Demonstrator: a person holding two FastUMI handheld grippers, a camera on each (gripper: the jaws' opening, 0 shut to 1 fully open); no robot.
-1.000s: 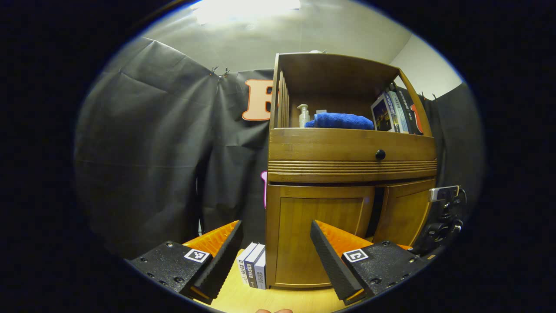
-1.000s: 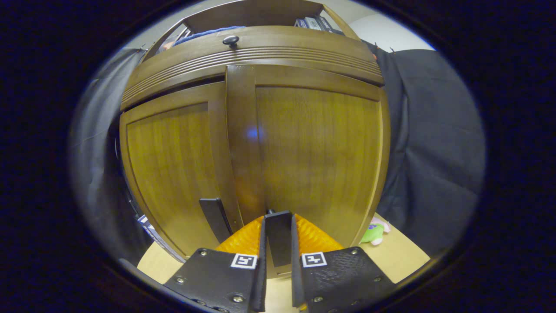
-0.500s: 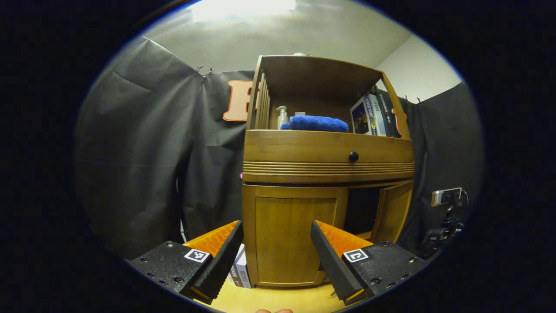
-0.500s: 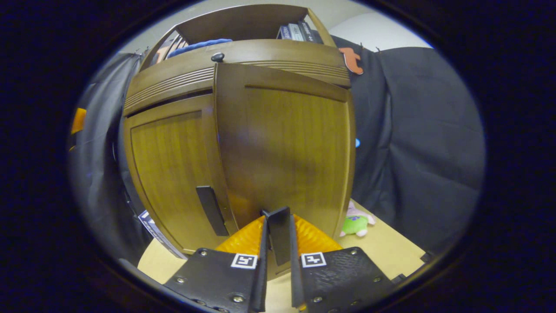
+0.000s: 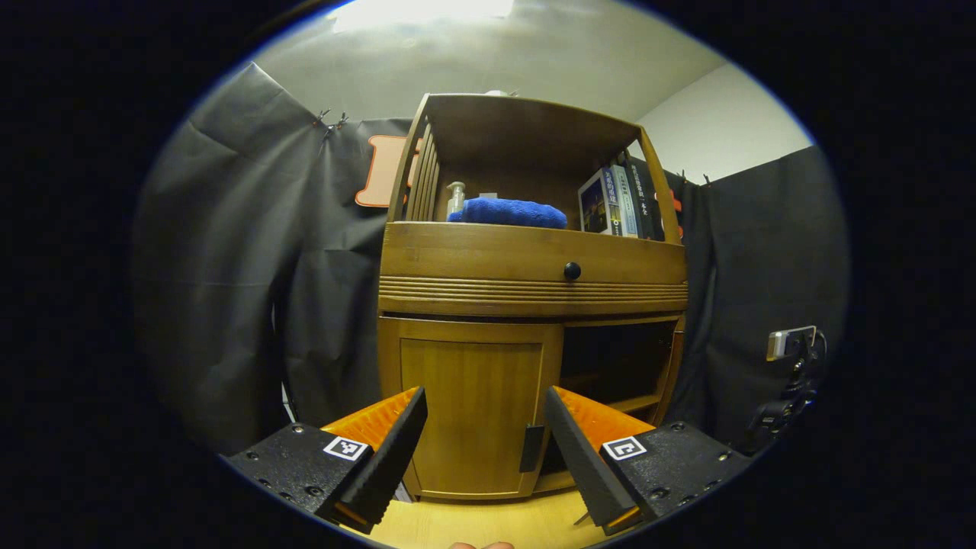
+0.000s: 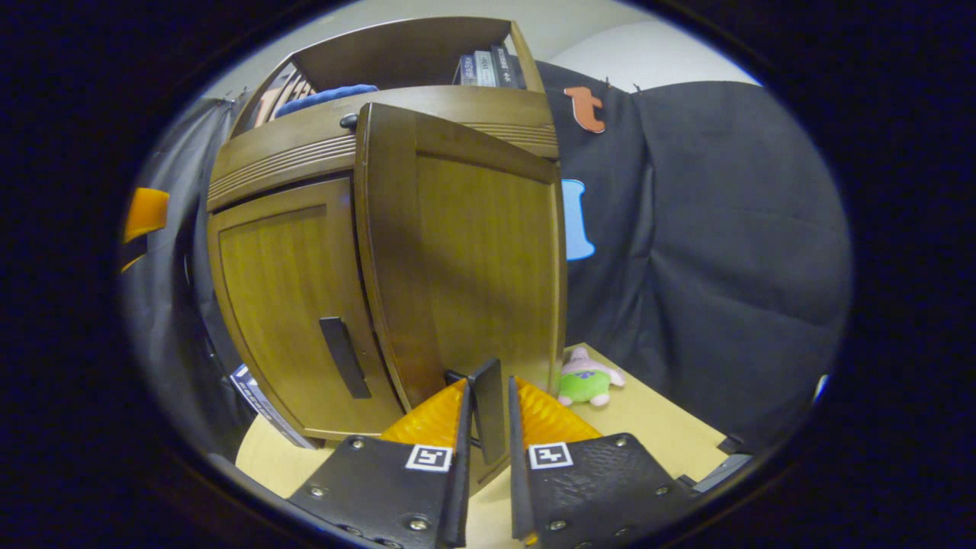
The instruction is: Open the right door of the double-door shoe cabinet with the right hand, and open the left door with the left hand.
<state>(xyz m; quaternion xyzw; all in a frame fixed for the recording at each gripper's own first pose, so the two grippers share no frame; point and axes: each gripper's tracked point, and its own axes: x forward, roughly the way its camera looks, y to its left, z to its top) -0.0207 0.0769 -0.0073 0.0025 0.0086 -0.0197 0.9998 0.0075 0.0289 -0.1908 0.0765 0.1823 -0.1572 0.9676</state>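
Brown wooden double-door shoe cabinet (image 5: 534, 274) stands on a pale wooden tabletop (image 5: 488, 526) against the black cloth booth wall. In the right gripper view the right gripper (image 6: 485, 427) has both fingers pinched narrow on the flat dark handle (image 6: 488, 408) of the right wooden door (image 6: 473, 252), which is swung well out from the cabinet front, its free edge nearest the camera. The left wooden door (image 5: 473, 408) sits flush and shut, its own dark bar handle (image 5: 531, 448) at its inner edge. In the left gripper view the left gripper (image 5: 486, 442) hangs apart from the cabinet, fingers spread wide with nothing between them, the shut door framed in the gap. The right compartment (image 5: 618, 362) gapes dark. Bare tabletop lies beside the swung door, where a small green-and-pink plush toy (image 6: 585, 379) lies near the door's hinge side.
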